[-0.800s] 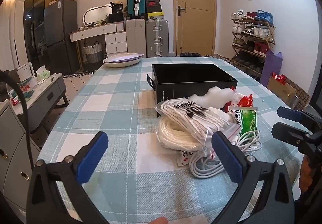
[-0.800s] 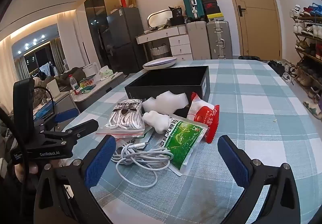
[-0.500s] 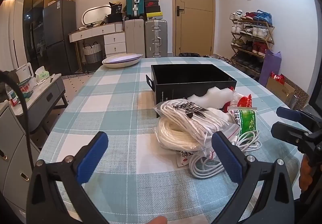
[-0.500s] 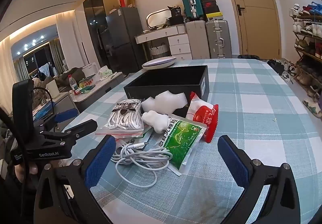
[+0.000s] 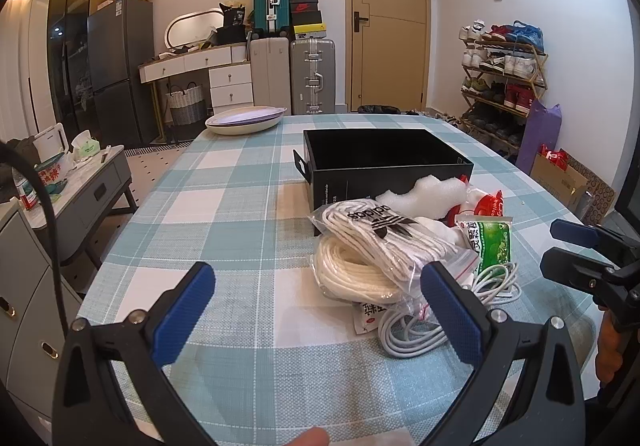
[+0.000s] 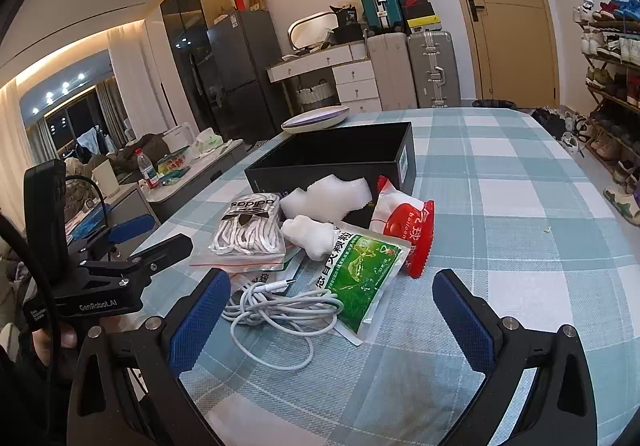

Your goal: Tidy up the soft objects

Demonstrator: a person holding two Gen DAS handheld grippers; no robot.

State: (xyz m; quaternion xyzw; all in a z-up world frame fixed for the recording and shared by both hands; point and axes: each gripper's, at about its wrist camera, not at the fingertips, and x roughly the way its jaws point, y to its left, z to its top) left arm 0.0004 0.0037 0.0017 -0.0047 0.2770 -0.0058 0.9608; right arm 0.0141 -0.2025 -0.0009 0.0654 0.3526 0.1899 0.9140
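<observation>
Checked tablecloth [image 5: 240,205] fills both my views, running back toward a door and stacked suitcases; on it sits the open black box [image 6: 340,157], looking empty from the right wrist view; pressed against its near side is the heap I have to sort. Within that heap, the bagged white cord [image 5: 372,246] with the adidas label lies on the left, a white foam piece [image 6: 326,199] leans on the box wall, a green packet [image 6: 360,274] and a red packet [image 6: 408,230] sit to the right, and a loose white cable [image 6: 280,306] trails nearest me. My left gripper [image 5: 316,310] is spread wide, holding nothing, hovering short of the bagged cord; my right gripper [image 6: 332,314] is equally spread and empty, just short of the cable and green packet. I judge the task barely begun: this is the approach before a first pick. Next I'd lower one gripper over a single item, likely the bagged cord, and pinch its bulk rather than slippery plastic.
</observation>
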